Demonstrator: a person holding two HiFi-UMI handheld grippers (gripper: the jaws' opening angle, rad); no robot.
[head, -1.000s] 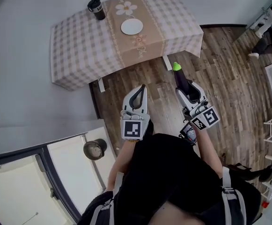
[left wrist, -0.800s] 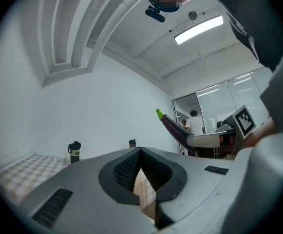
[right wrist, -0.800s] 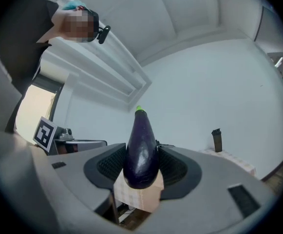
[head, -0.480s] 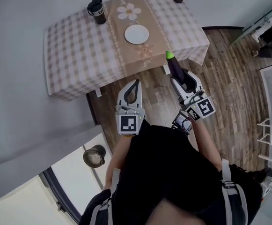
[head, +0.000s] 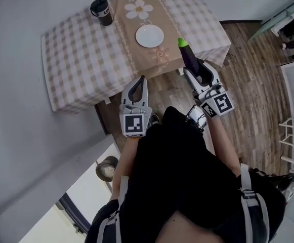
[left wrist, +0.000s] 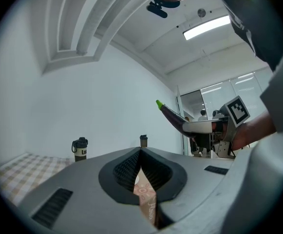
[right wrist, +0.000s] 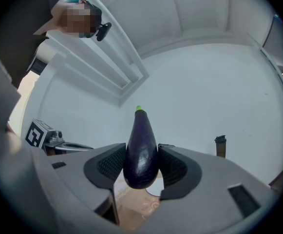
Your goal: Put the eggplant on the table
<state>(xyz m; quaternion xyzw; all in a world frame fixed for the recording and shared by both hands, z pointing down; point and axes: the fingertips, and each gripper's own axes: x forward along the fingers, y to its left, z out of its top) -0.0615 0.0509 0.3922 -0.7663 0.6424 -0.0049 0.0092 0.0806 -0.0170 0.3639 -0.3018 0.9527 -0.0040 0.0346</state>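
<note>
Eggplant [head: 190, 58], 1 — at 1 o'clock, clamped in right gripper [right wrist: 141, 152]; plate [head: 150, 36], 1; flasks [head: 101, 10], seemingly 2; left gripper [left wrist: 141, 152] — closed, empty.

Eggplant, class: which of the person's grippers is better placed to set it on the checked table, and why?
Right. The right gripper is clamped on the eggplant, whose green tip sits by the near edge of the table in the head view. The left gripper is shut and empty.

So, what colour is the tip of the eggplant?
Bright green; the eggplant itself is dark purple. It shows best in the head view.
</note>
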